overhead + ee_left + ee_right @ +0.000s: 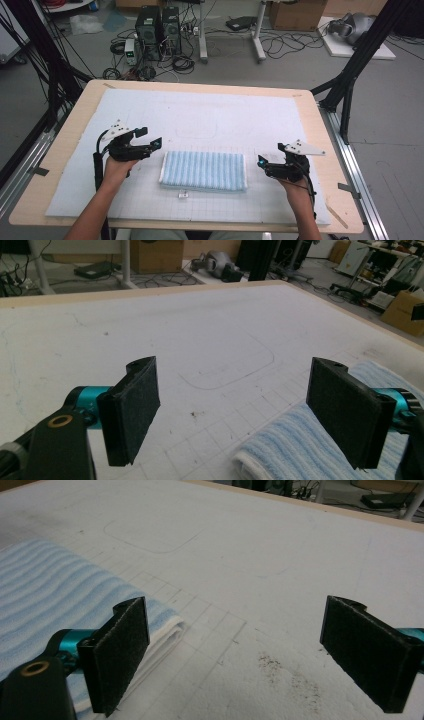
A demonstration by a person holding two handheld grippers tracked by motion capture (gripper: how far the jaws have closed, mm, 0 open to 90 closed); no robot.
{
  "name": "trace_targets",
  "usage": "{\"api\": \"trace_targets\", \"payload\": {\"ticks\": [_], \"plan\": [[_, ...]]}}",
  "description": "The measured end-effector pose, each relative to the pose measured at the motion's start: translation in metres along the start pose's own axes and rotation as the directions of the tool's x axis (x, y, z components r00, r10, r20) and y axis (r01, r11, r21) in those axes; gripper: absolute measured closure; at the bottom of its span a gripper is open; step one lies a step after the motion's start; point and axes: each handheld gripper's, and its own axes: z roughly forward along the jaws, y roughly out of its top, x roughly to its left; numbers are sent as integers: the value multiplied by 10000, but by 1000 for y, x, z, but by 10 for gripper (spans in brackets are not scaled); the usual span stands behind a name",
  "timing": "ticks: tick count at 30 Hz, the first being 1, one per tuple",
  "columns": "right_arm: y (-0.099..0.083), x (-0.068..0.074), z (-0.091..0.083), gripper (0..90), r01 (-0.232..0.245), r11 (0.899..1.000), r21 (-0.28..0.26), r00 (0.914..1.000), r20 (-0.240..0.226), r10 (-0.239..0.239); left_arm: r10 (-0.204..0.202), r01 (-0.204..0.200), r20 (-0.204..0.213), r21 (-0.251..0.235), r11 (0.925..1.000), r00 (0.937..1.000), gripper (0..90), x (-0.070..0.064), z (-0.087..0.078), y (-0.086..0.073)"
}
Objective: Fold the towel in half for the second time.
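Wooden table (70, 145) under a white gridded mat (210, 117), centre frame. Two black computer towers (159, 27) among tangled cables (180, 62) on grey floor, top centre. Cardboard box (295, 14) at top right. Small white tag (183, 194) on the mat, lower centre.

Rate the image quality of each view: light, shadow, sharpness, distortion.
High view: even, soft light, faint shadows under the folded blue towel; low resolution, slightly soft, table edges a little bowed. Left gripper view: the left tool has both pads sharp, the far right corner of the mat washes out in glare. Right gripper view: the right tool is crisp, light flat, towel ribs clear.
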Motion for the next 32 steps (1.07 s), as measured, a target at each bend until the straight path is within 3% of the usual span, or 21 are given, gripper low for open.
{"api": "trace_targets", "payload": {"ticks": [14, 32], "plan": [[4, 0, 1, 114, 72, 10000, 29, 10000, 68, -72, 43, -46, -381, -79, 10000, 9993, 220, 5, -14, -1], [4, 1, 5, 114, 88, 9999, 123, 10000, 29, -88, -21, 18, -345, -75, 10000, 9994, 223, 5, -14, -2]]}}
